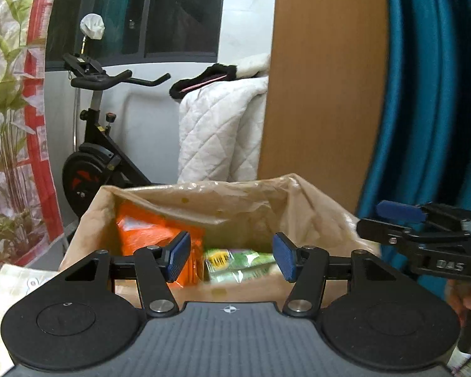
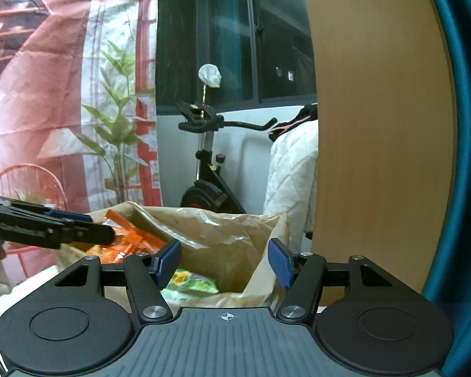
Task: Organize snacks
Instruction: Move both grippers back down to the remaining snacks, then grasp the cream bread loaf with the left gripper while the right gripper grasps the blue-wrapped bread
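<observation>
A brown paper bag [image 1: 219, 201] stands open just ahead of both grippers. Inside it, an orange snack packet [image 1: 141, 229] leans on the left and a green packet [image 1: 235, 264] lies at the bottom. My left gripper [image 1: 232, 256] hovers over the bag's near rim, open, with nothing between its blue pads. My right gripper [image 1: 376, 218] shows from the side by the bag's right edge. In the right wrist view the bag [image 2: 229, 229] holds the orange packets [image 2: 132, 242] and the green packet [image 2: 191, 282]. My right gripper [image 2: 224, 265] is open and empty there, and the left gripper [image 2: 94, 224] reaches over the bag's left side.
Behind the bag stand an exercise bike [image 1: 94, 163] and a draped white quilt [image 1: 219, 132]. A wooden panel [image 1: 323, 94] and a teal curtain [image 1: 430, 110] close off the right. On the left hangs a printed cloth with plants [image 2: 62, 94]. A hand [image 1: 464, 298] holds the right gripper.
</observation>
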`<state>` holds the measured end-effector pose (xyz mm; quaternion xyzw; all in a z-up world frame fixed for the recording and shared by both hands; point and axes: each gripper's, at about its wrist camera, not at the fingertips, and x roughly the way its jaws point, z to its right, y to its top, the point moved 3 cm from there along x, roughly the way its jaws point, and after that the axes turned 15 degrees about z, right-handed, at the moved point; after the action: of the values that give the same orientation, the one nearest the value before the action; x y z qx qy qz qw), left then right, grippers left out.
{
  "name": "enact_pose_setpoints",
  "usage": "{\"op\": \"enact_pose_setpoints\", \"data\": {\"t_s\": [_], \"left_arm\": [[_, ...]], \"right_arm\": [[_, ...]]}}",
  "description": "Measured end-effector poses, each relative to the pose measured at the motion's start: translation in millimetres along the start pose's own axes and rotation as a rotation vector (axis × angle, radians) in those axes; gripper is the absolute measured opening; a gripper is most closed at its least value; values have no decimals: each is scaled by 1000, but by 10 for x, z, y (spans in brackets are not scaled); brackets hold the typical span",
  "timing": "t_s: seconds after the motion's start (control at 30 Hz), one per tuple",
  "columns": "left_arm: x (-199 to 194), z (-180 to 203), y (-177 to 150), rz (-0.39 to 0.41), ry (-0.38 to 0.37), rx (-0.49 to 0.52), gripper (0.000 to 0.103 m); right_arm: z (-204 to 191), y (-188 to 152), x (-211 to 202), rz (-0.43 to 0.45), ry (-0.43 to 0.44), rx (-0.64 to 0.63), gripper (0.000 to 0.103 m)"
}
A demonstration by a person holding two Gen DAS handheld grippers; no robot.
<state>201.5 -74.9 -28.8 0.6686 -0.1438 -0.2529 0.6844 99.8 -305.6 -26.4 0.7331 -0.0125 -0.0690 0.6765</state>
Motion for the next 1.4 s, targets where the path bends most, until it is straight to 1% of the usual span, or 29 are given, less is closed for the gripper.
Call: {"op": "enact_pose_setpoints", "data": {"t_s": [0.1,0.17,0.3,0.4,0.5,0.57,0.7,0.8,0.93,1.0,1.03,1.13,1.17,1.2,1.23,1.27,1.33,1.4], "left_arm": [[-252,-31,-81,-27,-34,-32,60],[-379,-74,-206,-68,-48,-59,60],[-513,-211,-579,-161,-43,-135,60],[-513,-316,-890,-225,-17,-176,58],[-459,-366,-1158,-274,-21,-232,57],[-406,-375,-1314,-305,-30,-252,57],[-281,-365,-1591,-361,-45,-274,57],[-252,-361,-1770,-389,-56,-288,57],[-150,-339,-1912,-415,-68,-297,57],[-86,-345,-1971,-429,-70,-303,57],[-118,-322,-2018,-427,-75,-307,58],[-78,-317,-2054,-420,-84,-323,56],[-83,-308,-2047,-420,-85,-318,55],[-90,-289,-2038,-418,-90,-309,54],[-103,-271,-2023,-418,-97,-306,52],[-124,-269,-2015,-420,-102,-305,50],[-169,-243,-1988,-424,-118,-294,49],[-233,-201,-1928,-419,-132,-274,49]], "right_arm": [[-80,-78,-188,-8,13,12,57],[-158,-181,-308,-21,21,3,57],[-323,-477,-495,-83,43,13,57],[-456,-773,-526,-159,64,23,57],[-600,-1077,-506,-249,95,20,57],[-720,-1245,-485,-301,119,-9,57],[-963,-1509,-478,-386,177,-56,57],[-1125,-1653,-499,-430,210,-76,61],[-1241,-1769,-494,-469,237,-98,65],[-1241,-1800,-477,-480,241,-83,67],[-1258,-1824,-471,-484,240,-74,67],[-1289,-1874,-456,-492,251,-39,66],[-1254,-1876,-422,-494,260,-21,65],[-1256,-1866,-434,-489,259,-10,61],[-1224,-1842,-430,-484,258,-5,55],[-1206,-1830,-435,-482,256,-5,54],[-1209,-1808,-465,-480,254,-14,50],[-1211,-1759,-515,-472,254,-21,48]]}}
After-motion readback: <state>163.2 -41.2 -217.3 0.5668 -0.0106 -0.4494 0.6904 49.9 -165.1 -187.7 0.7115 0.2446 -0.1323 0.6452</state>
